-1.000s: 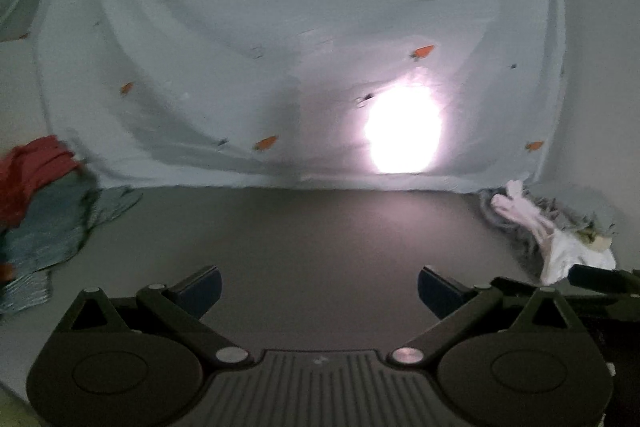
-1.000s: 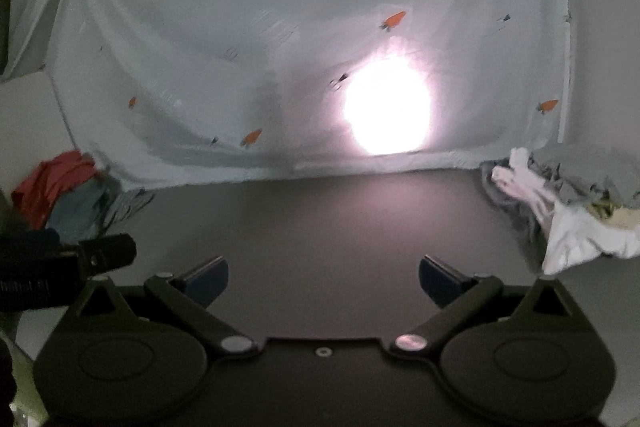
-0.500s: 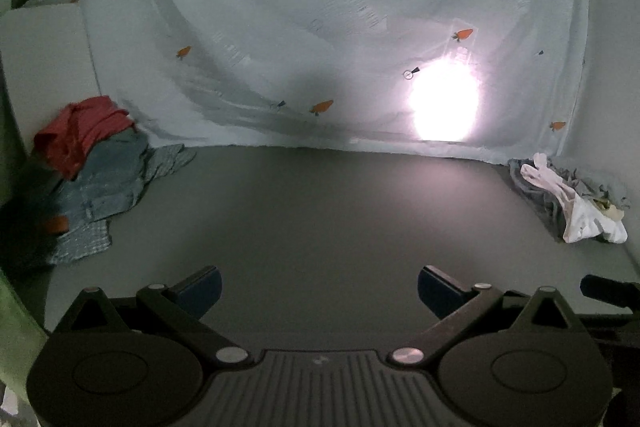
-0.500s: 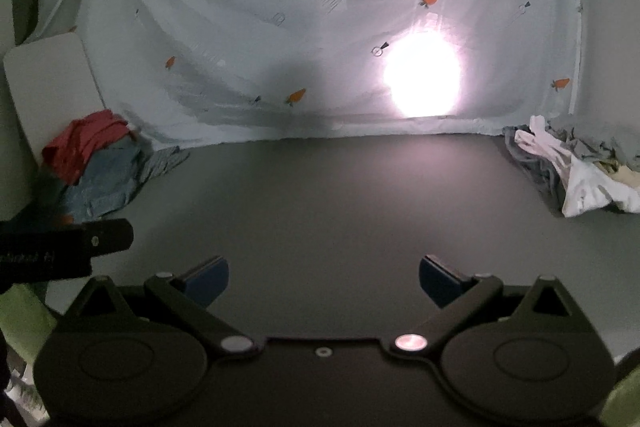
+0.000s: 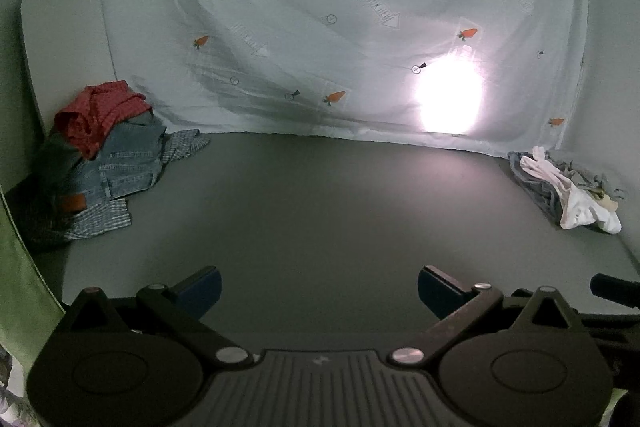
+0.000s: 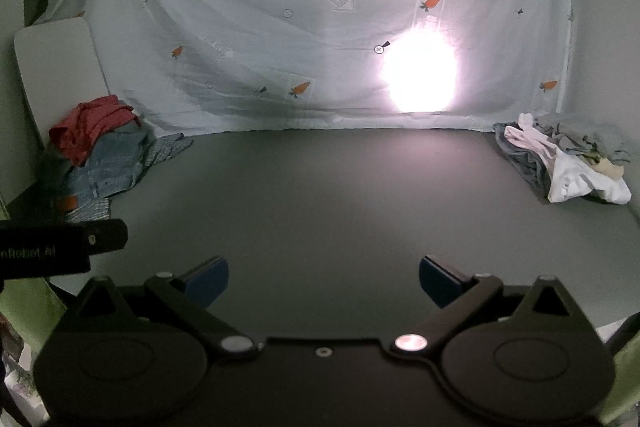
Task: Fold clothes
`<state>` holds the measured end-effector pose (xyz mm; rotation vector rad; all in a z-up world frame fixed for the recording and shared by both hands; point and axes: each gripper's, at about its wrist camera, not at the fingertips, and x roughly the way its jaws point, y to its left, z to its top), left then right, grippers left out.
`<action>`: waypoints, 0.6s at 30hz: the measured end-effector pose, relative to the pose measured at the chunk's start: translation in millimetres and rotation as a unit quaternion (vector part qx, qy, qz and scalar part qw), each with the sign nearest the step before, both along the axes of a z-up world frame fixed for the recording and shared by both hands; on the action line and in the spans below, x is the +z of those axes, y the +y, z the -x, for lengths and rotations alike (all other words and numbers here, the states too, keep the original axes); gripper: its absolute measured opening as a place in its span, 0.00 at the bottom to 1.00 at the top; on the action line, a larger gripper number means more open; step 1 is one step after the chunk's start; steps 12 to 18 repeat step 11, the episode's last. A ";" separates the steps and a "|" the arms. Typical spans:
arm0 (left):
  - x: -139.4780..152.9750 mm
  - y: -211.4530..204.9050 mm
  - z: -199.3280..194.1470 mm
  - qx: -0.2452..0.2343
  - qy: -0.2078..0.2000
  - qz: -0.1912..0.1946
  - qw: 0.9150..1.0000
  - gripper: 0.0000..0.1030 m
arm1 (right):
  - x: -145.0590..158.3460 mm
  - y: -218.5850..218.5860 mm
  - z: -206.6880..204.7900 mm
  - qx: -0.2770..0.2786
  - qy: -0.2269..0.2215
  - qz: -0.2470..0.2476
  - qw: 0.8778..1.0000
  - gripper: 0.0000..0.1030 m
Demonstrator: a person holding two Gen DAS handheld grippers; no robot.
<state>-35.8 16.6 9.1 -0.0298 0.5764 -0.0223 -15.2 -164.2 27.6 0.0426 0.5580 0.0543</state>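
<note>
A heap of clothes lies at the far left of the grey table: a red garment on top, blue jeans and a checked shirt under it; the same heap shows in the right wrist view. A second pile of white and grey garments sits at the far right, and that pile appears in the right wrist view too. My left gripper is open and holds nothing, low over the table's near edge. My right gripper is also open and holds nothing, beside it.
A pale sheet with carrot prints hangs behind the table, with a bright light spot on it. A white board leans at the back left. The left gripper's body juts in at the right view's left edge.
Both grippers have pulled back from the sheet and tilted down, so more of the table and both clothes piles have come into view. Both stay open.
</note>
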 end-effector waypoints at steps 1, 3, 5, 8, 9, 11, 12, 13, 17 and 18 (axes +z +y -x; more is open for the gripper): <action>0.3 1.3 1.5 -0.001 0.000 -0.001 1.000 1.00 | -0.5 0.9 1.6 -0.001 -0.001 0.001 1.000 1.00; 1.1 2.7 5.1 -0.001 -0.002 -0.003 1.000 1.00 | 0.0 3.1 4.7 -0.002 -0.002 0.001 1.000 1.00; 2.5 3.5 7.3 -0.002 -0.005 -0.003 1.000 1.00 | 0.8 4.8 7.1 -0.002 -0.004 0.001 1.000 1.00; 3.7 3.3 9.8 -0.004 -0.008 -0.003 1.000 1.00 | 1.4 7.7 11.1 -0.002 -0.011 0.006 1.000 1.00; 4.1 3.2 10.1 -0.005 -0.009 -0.004 1.000 1.00 | 1.6 8.4 12.0 -0.002 -0.012 0.006 1.000 1.00; 4.8 3.1 10.6 -0.006 -0.010 -0.004 1.000 1.00 | 2.0 9.1 14.3 -0.003 -0.014 0.006 1.000 1.00; 4.8 3.1 10.6 -0.006 -0.010 -0.004 1.000 1.00 | 2.0 9.1 14.3 -0.003 -0.014 0.006 1.000 1.00; 4.8 3.1 10.6 -0.006 -0.010 -0.004 1.000 1.00 | 2.0 9.1 14.3 -0.003 -0.014 0.006 1.000 1.00; 4.8 3.1 10.6 -0.006 -0.010 -0.004 1.000 1.00 | 2.0 9.1 14.3 -0.003 -0.014 0.006 1.000 1.00; 4.8 3.1 10.6 -0.006 -0.010 -0.004 1.000 1.00 | 2.0 9.1 14.3 -0.003 -0.014 0.006 1.000 1.00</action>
